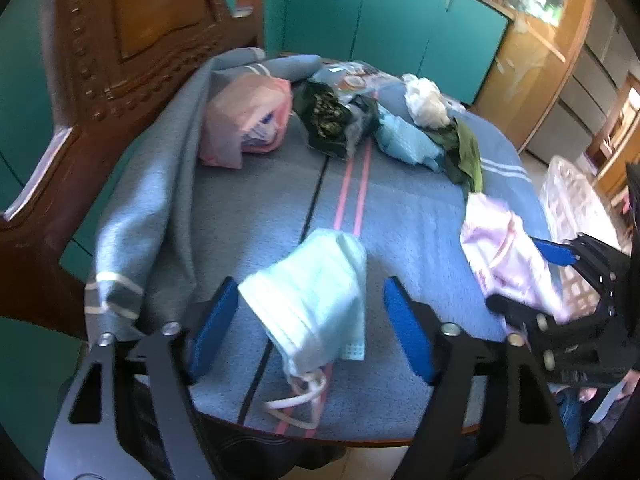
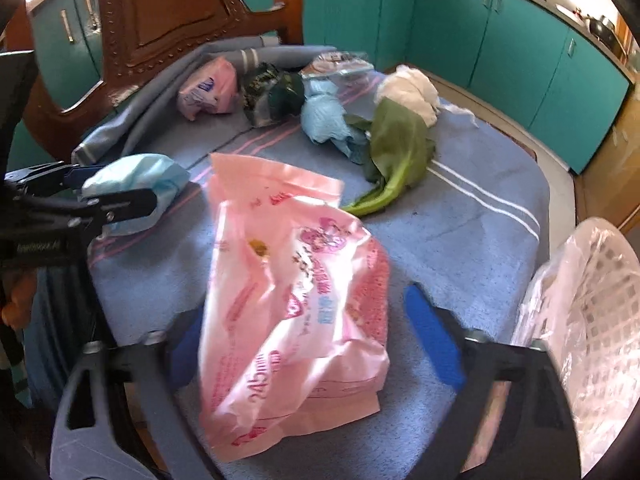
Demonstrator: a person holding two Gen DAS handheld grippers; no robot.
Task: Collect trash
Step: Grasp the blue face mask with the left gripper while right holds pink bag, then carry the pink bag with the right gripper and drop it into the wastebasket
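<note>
Pale-blue pleated fabric sits right between my left gripper [image 1: 308, 328] fingers: a disposable face mask [image 1: 312, 300], crumpled, with its white ear loops trailing toward the near edge of the counter [image 1: 420, 216]. The jaws stand apart around it, pads clear of the cloth on both sides as far as I can see, so nothing is clamped yet on that side. It looks featherlight and floppy, so I judge the bunched middle is the place to pinch, not the loops, which would just let it dangle and swing. Over on the right, my right gripper [image 2: 296, 344] straddles a pink plastic wrapper [image 2: 296, 300], an empty-looking pack with printed lettering, lying on the blue towel that covers the counter. Its jaws are apart too; the right pad shows a clear gap, while the left pad is hidden behind the film, so I cannot tell whether it touches. That film reads as thin, slick and crinkly, likely to slide between the pads, so I would bite across a folded, doubled part near the middle. A white lattice basket [image 2: 592, 320] lined with clear plastic stands just beside the counter on the right, which looks like the drop spot. Farther back lie a leafy green stalk [image 2: 396, 148], a white wad and more wrappers.
</note>
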